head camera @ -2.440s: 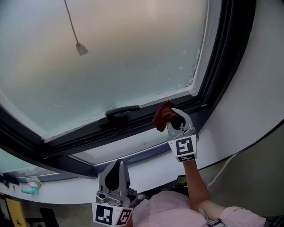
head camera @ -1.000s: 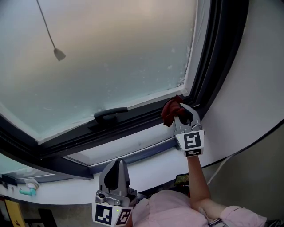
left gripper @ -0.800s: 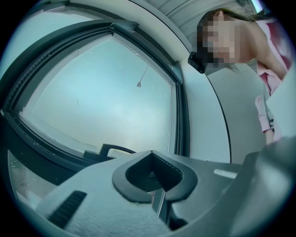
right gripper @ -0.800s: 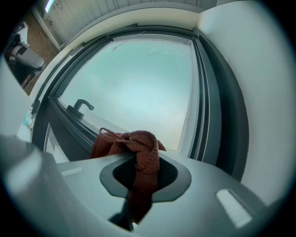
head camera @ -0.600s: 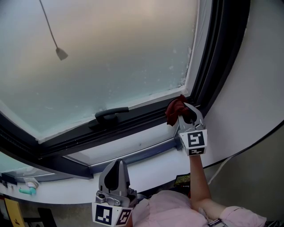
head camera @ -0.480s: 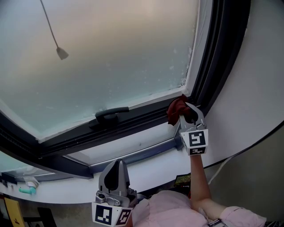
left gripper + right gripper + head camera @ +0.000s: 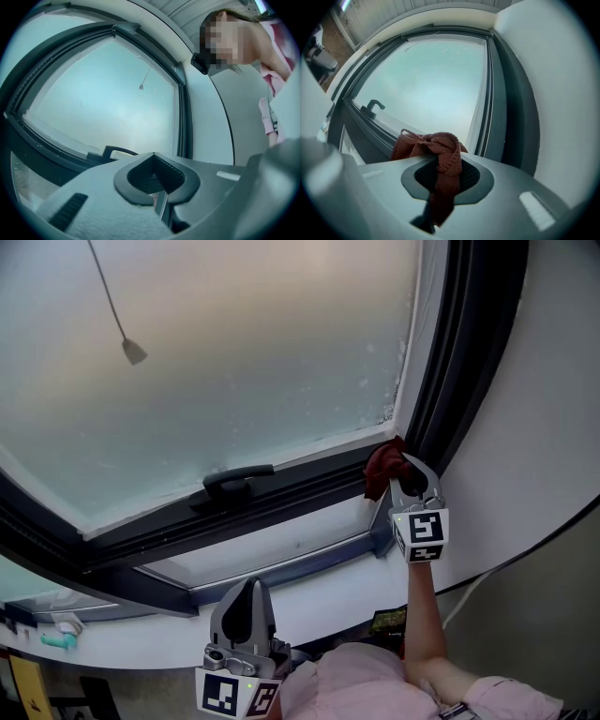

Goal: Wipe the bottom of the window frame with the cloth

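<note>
Cloth (image 7: 382, 471) bunched, clamped in R tool (image 7: 405, 476) so it presses window frame (image 7: 281, 495) bottom at R corner. L tool (image 7: 242, 604) closed, empty, parked low.

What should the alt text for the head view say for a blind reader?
The right gripper holds a dark red cloth at the lower right corner of the black window frame. The left gripper hangs shut below, empty.
</note>
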{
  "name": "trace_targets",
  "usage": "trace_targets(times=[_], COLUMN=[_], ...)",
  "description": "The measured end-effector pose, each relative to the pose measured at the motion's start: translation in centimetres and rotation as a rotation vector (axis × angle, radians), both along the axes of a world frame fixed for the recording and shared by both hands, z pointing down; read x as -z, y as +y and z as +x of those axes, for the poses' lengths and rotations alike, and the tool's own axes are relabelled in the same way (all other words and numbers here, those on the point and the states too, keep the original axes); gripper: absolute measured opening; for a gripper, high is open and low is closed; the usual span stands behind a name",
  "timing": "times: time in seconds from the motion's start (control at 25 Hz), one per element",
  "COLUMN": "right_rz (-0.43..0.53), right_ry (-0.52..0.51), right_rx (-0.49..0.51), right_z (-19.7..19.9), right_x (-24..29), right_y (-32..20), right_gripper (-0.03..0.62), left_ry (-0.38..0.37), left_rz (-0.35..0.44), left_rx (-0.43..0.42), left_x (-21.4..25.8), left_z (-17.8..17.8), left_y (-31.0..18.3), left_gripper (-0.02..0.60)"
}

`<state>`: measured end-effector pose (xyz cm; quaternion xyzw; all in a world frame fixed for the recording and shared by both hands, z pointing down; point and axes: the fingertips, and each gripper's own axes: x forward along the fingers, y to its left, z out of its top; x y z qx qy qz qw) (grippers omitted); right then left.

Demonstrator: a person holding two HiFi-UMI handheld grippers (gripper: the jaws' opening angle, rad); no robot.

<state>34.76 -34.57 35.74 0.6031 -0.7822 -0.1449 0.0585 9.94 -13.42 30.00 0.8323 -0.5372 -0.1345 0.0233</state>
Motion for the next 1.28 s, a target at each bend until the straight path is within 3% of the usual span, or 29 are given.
trace_targets(times=[0.36,0.52,0.64,0.96,1.28], right_rz=[-0.016,-0.025,-0.044,-0.224,-0.219], right_ry=[-0.023,-0.158,-0.202,-0.090,-0.120], right_rx=[-0.050,0.029,0.132,0.357,0.379], right_z=[0.3,-1.6,-5.9,-20.5,-27.8], right_x=[0.1,0.5,-0.4,-5.6,-5.5], right_y=[0.0,2.2,5.1,8.9,9.2], right_gripper=[0.063,0.064,0.064,0.063,0.063], left_ry=[0.016,0.029,0.035,0.060,0.071], left_rz=[-0.017,-0.034,-0.048,-0.065,-0.091], left_rx=[0.014,-0.001,-0.010,-0.016,0.023], left_x=[-0.7,-1.2,-1.5,-1.4,-2.4], left_z=[-1.3,-2.2,-3.3,-7.1,-11.6], left_y=[1.2,1.7,1.9,2.6,3.6], left_gripper=[-0.003,-0.003,-0.003,-0.003,-0.003])
